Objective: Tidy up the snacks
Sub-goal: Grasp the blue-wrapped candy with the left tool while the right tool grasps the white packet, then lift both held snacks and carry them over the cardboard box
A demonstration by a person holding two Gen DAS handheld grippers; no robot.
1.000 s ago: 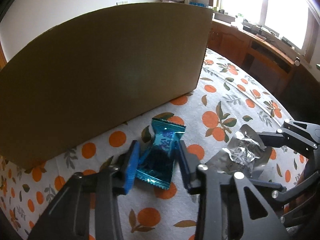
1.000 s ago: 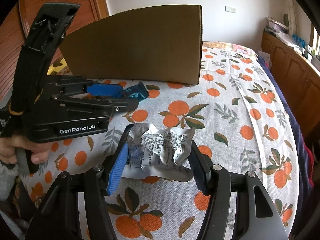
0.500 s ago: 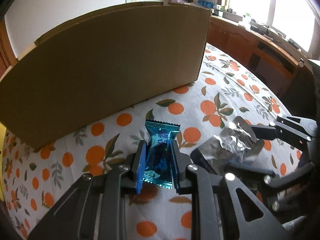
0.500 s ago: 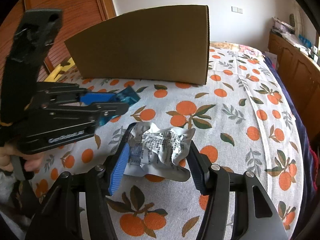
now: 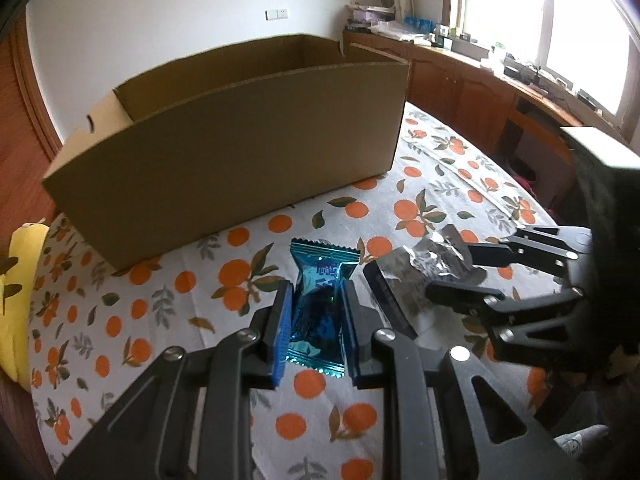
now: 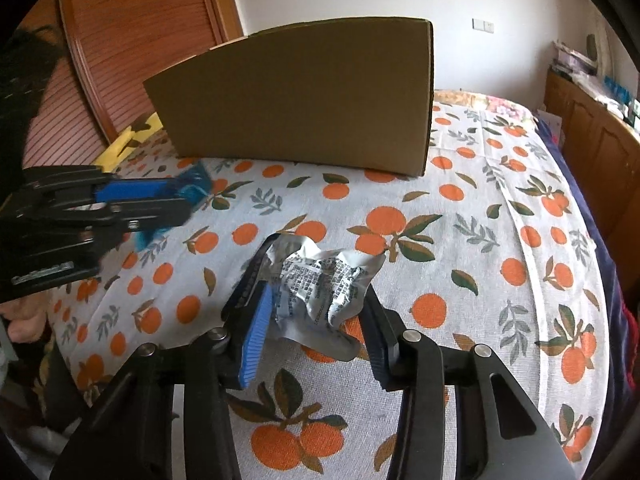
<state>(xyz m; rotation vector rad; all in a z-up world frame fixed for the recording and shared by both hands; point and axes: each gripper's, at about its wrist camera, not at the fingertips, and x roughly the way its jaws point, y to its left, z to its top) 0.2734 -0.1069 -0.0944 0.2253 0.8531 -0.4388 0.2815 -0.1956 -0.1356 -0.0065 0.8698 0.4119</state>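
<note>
My left gripper (image 5: 316, 308) is shut on a teal foil snack packet (image 5: 320, 300) and holds it above the tablecloth. It also shows at the left of the right wrist view (image 6: 176, 200), blurred. My right gripper (image 6: 312, 308) is shut on a crumpled silver snack packet (image 6: 324, 288), lifted off the cloth. That packet also shows in the left wrist view (image 5: 424, 264). An open brown cardboard box (image 5: 240, 160) stands behind both; in the right wrist view (image 6: 304, 92) only its outer wall shows.
The table wears a white cloth with orange prints (image 6: 480, 240). A yellow object (image 5: 20, 280) lies at the table's left edge. Wooden cabinets (image 5: 480, 92) and a window stand to the right, a wooden door (image 6: 132, 48) to the left.
My left gripper closed on the teal packet and lifted it; the box interior came into view. My right gripper tightened on the silver packet and rose with it.
</note>
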